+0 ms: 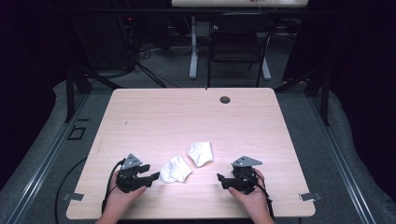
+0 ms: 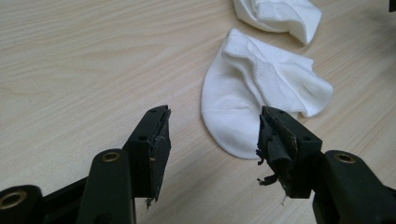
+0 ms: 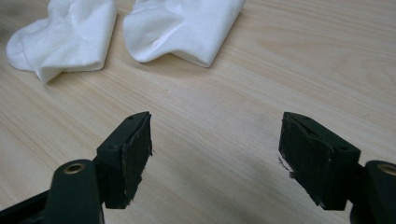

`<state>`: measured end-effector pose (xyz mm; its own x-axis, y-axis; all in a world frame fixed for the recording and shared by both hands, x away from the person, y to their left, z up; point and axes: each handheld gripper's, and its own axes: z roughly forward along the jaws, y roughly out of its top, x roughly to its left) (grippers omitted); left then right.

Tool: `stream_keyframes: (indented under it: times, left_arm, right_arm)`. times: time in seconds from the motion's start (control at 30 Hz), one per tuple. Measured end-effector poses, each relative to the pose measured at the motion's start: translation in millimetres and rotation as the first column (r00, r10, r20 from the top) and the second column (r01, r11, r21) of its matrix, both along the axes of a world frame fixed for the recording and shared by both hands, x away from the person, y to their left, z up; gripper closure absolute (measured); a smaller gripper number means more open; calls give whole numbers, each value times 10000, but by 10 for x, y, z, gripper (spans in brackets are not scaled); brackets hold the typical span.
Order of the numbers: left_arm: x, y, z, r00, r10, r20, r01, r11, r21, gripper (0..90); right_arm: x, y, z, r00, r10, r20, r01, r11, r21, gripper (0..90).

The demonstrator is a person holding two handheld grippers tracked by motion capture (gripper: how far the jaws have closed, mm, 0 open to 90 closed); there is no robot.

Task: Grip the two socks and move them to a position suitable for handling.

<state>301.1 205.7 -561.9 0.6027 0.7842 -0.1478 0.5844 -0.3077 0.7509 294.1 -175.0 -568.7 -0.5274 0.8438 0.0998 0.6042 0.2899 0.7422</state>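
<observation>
Pale wood-grain laminate covers the table (image 1: 154, 116) where I work, a square top with rounded corners and a small dark cable hole (image 1: 225, 99) near its far edge. Two white socks lie on the near half of it, between my hands. The nearer sock (image 1: 175, 169) sits left of centre, crumpled, with its rounded toe toward me; the farther sock (image 1: 200, 153) lies just beside it, to the right and a little farther off, the two close together though I cannot tell whether they touch.

My left gripper (image 1: 148, 172) rests low at the near left of the table, its jaws spread apart with nothing between them, pointing at the nearer sock. In the left gripper view the sock (image 2: 252, 102) lies just past the jaw tips, its toe near the right-hand jaw, with the second sock (image 2: 280, 16) beyond it at the top edge. My right gripper (image 1: 219, 179) rests at the near right, jaws likewise standing wide and empty, aimed left toward the socks and well short of them. In the right gripper view both socks lie at the far side of bare wood, one at the upper left (image 3: 63, 39), the other (image 3: 182, 28) beside it.

Beyond the table the room is dark. A black chair (image 1: 238, 44) stands on grey carpet past the far edge, beside the white leg of another desk (image 1: 193, 46), with loose cables (image 1: 140, 56) trailing on the floor to the far left.
</observation>
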Motion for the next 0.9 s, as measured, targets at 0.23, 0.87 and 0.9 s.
stream_keyframes:
  times: [0.23, 0.87, 0.9]
  left_arm:
    - [-15, -25, 1, 10000, -36, 89, 36, 10000, -8, 437]
    - [-102, -293, -7, 9995, -260, 180, 258, 9996, 144, 473]
    - [-102, -293, -7, 9995, -260, 180, 258, 9996, 144, 474]
  right_arm:
    - [11, 26, -31, 9999, 52, -151, -54, 9999, -132, 189]
    - [-47, 111, 16, 9992, 377, 132, -371, 9983, -441, 307]
    - [-47, 111, 16, 9992, 377, 132, -371, 9983, -441, 307]
